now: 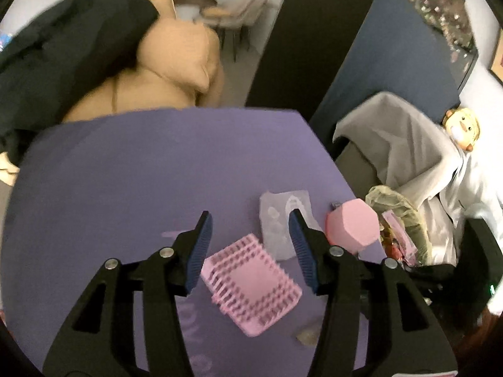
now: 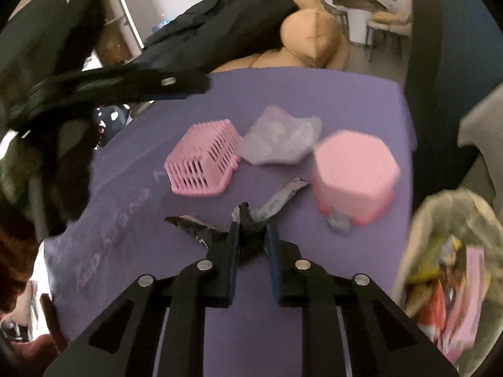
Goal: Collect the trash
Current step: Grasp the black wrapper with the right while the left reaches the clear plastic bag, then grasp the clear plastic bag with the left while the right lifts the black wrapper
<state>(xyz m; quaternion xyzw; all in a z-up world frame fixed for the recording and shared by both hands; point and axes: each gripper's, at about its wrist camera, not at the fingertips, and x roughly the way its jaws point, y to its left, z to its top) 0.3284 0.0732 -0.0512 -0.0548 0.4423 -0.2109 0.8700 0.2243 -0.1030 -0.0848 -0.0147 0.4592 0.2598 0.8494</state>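
Right tongs (image 2: 251, 235) are clamped on a dark crumpled wrapper (image 2: 248, 242), low over the near part of the purple worktop (image 2: 314, 100). Left tongs (image 1: 251, 229) hang with jaws apart and nothing between the pads, above the pink slatted basket (image 1: 251, 286), which lies upside down.

Just ahead of the right tongs lie two more scraps: a dark torn wrapper (image 2: 191, 227) to the left and a grey strip wrapper (image 2: 279, 199) reaching toward the pink pot (image 2: 355, 172). The pot sits upside down near the worktop's right edge, with the clear plastic bag (image 2: 283, 139) lying between it and the basket.

Off that right edge hangs the open trash bag (image 2: 440, 267), already holding coloured packaging. Beyond those three things the far half of the worktop is bare purple, open all the way to its back edge.

Past that edge, one tan plush (image 2: 314, 44) with a black garment (image 2: 220, 31) draped over it.
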